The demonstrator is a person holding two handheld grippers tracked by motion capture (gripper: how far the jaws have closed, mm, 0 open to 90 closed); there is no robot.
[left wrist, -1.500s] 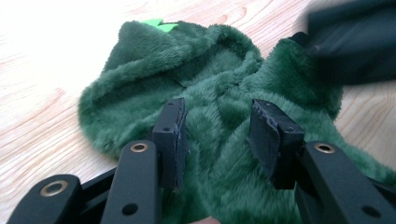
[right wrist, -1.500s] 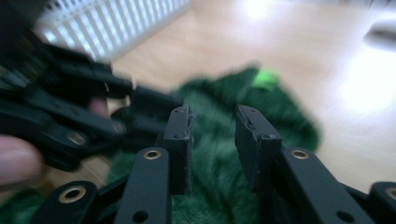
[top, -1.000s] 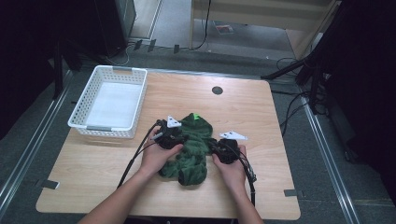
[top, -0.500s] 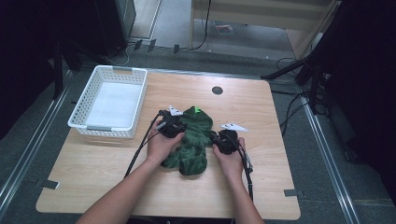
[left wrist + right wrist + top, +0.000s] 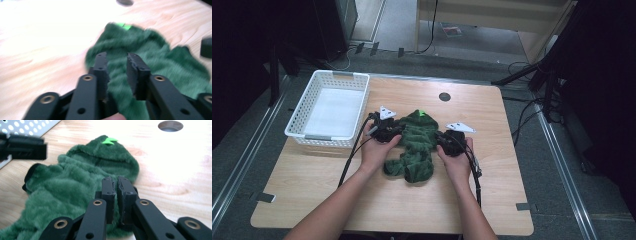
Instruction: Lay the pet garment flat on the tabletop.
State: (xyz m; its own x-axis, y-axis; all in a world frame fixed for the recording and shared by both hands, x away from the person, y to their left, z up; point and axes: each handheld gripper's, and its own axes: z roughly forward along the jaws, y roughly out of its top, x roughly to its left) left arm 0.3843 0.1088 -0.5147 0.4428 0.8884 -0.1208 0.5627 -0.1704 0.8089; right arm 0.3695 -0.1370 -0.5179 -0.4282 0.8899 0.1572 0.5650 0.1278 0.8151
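Note:
A green plush hooded garment point(image 5: 417, 145) with a bright green tag lies crumpled at the middle of the wooden table point(image 5: 512, 170). My left gripper point(image 5: 396, 134) grips its left side. In the left gripper view the jaws point(image 5: 117, 56) have just been closing and hold a thick wad of the green plush point(image 5: 160, 57) between them. My right gripper point(image 5: 443, 141) is at the garment's right side. In the right gripper view its jaws point(image 5: 117, 180) stand almost together, having just eased apart a little, pinching the garment's edge point(image 5: 72, 187).
A white perforated basket point(image 5: 305, 107) stands at the table's left, close to my left gripper. A round cable hole point(image 5: 444, 96) lies beyond the garment. Cables trail from both grippers toward the table's front edge. Dark stands and wires surround the table.
Both hands have moved away from the person and slightly up. The garment has gone with them and is bunched narrower between the grippers.

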